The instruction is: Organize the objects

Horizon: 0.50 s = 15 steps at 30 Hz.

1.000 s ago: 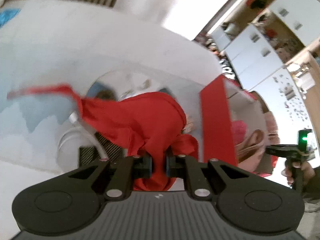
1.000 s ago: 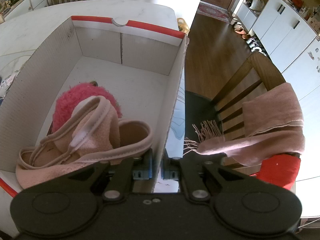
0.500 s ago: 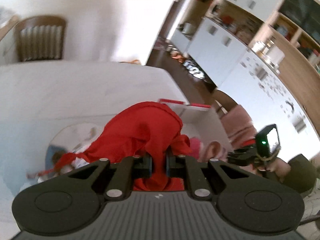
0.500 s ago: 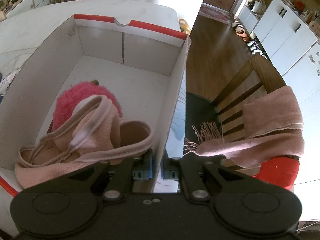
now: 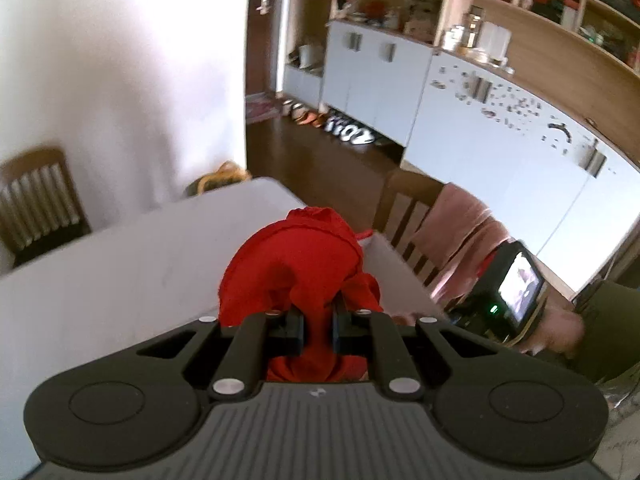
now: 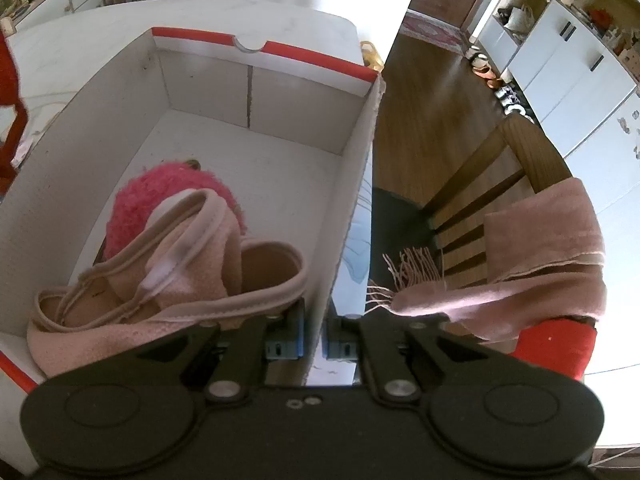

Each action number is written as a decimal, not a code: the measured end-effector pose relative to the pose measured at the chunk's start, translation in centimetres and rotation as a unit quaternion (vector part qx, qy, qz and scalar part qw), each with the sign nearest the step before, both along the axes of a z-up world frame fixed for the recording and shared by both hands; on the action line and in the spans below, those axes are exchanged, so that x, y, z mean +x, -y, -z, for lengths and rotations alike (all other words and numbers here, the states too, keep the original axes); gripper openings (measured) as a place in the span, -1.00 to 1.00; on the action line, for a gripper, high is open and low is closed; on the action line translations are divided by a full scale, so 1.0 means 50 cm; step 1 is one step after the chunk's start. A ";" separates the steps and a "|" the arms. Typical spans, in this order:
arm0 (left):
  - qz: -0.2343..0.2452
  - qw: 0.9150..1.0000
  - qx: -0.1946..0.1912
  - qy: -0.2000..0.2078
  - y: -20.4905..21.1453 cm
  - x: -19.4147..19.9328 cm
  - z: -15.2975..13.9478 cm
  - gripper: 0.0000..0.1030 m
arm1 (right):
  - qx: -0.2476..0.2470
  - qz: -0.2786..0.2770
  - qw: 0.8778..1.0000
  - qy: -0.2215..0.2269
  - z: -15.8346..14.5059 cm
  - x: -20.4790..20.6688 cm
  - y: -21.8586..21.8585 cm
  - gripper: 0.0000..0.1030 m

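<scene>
Two grippers busy: the left gripper (image 5: 316, 326) is clenched on the red cloth (image 5: 296, 264), held above the white table (image 5: 120, 280), while the right gripper (image 6: 314, 334) pinches the cardboard box (image 6: 352, 184) by its side wall. Best bet, I'd say, is to carry the bundle over the free floor beyond the pink slipper (image 6: 168, 280) before letting go, steadying that wall.

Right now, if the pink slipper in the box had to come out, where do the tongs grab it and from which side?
Take the slipper by its raised strap loop, coming straight down from above. The loop arches clear of the sole, so a finger fits under it. The box walls block any side approach, and the fuzzy ball crowds the far end.
</scene>
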<state>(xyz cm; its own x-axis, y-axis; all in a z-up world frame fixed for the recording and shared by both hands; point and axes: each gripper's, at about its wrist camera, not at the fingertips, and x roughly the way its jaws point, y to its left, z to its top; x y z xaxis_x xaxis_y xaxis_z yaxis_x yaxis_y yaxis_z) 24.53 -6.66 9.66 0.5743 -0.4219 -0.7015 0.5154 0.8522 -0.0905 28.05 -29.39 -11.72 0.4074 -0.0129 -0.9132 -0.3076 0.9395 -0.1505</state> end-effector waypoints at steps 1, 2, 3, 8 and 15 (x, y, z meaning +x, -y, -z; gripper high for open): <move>0.004 1.000 0.000 0.004 0.013 0.004 -0.005 -0.79 | 0.000 0.000 1.000 0.000 0.001 0.000 -0.001 -0.87; 0.010 1.000 -0.006 0.006 0.025 0.009 -0.009 -0.79 | 0.000 -0.001 1.000 0.000 0.001 0.001 -0.001 -0.87; 0.016 1.000 -0.012 0.006 0.036 0.013 -0.013 -0.79 | 0.001 -0.001 1.000 0.001 0.002 0.001 0.000 -0.87; 0.051 0.998 -0.036 0.014 0.104 0.028 -0.038 -0.79 | 0.000 -0.001 1.000 0.001 0.002 0.001 0.000 -0.87; 0.088 0.993 -0.070 0.041 0.178 0.038 -0.080 -0.79 | 0.001 -0.001 1.000 0.001 0.003 0.002 0.001 -0.87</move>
